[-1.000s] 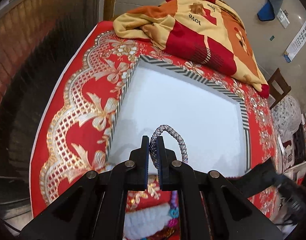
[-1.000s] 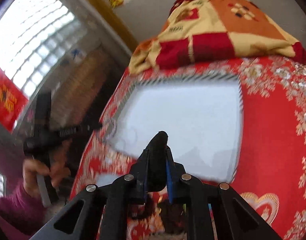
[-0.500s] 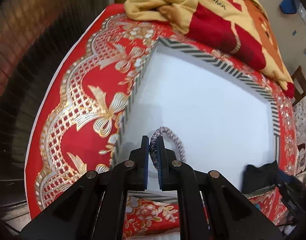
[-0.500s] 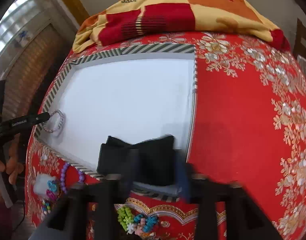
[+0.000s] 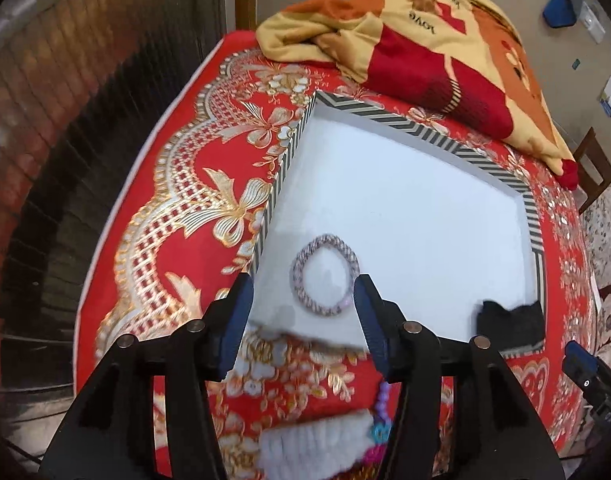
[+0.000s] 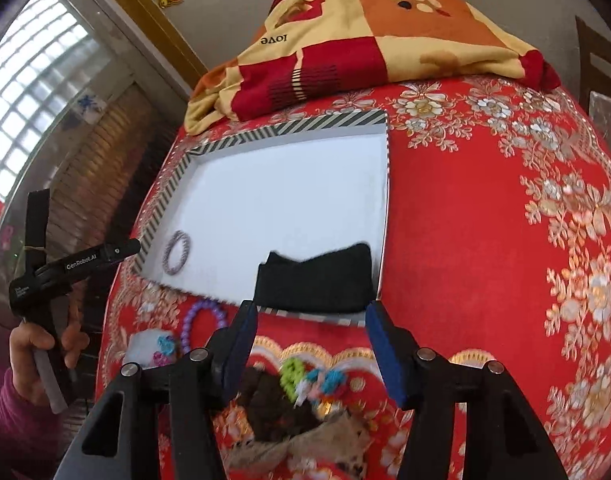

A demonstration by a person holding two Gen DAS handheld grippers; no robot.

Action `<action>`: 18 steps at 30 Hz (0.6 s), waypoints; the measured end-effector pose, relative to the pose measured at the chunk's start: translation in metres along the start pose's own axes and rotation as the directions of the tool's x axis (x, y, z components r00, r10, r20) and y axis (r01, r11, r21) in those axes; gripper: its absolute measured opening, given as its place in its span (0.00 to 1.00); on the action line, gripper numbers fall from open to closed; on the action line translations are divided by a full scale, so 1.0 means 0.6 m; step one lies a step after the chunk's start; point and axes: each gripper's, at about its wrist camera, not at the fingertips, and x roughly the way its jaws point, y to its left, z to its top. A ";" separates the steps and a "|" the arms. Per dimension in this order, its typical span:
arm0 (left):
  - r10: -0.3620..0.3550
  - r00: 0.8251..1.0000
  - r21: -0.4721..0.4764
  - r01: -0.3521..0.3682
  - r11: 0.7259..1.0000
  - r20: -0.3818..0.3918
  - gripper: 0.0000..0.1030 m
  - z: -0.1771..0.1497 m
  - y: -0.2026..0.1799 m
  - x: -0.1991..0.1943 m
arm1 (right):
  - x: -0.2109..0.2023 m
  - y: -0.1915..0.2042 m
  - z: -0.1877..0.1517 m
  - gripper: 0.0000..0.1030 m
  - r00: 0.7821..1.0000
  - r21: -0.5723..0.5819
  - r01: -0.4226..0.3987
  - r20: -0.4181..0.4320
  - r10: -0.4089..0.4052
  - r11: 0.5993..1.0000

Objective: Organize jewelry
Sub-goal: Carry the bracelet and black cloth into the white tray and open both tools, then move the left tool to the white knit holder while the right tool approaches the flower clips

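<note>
Now both jaws have just been opening: the left hand-held gripper (image 5: 303, 304) gapes above the beaded bracelet (image 5: 325, 276) lying in the tray's (image 5: 385, 118) near-left corner; the right hand-held gripper (image 6: 309, 332) stands empty before the black bow (image 6: 315, 284), near-right.

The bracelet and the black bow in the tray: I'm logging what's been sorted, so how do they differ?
The bracelet is a pale, sparkly open ring; the black bow is a solid dark fabric piece. The bracelet lies near the tray's near-left corner, while the bow sits at its near-right corner against the front rim. The bow looks the bulkier of the two. Both rest on the tray's white floor, free of any hand-held gripper.
</note>
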 end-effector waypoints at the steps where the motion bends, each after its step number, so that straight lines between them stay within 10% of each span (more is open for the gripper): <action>1: 0.007 1.000 0.005 -0.007 1.000 0.006 0.51 -0.008 -0.002 -0.008 | -0.003 0.002 -0.005 0.52 1.000 -0.004 0.000 0.000 0.000 1.000; 18: 0.018 0.996 -0.030 -0.015 0.999 0.085 0.51 -0.130 -0.028 -0.114 | -0.072 0.050 -0.074 0.52 0.999 -0.107 0.015 0.046 -0.010 0.994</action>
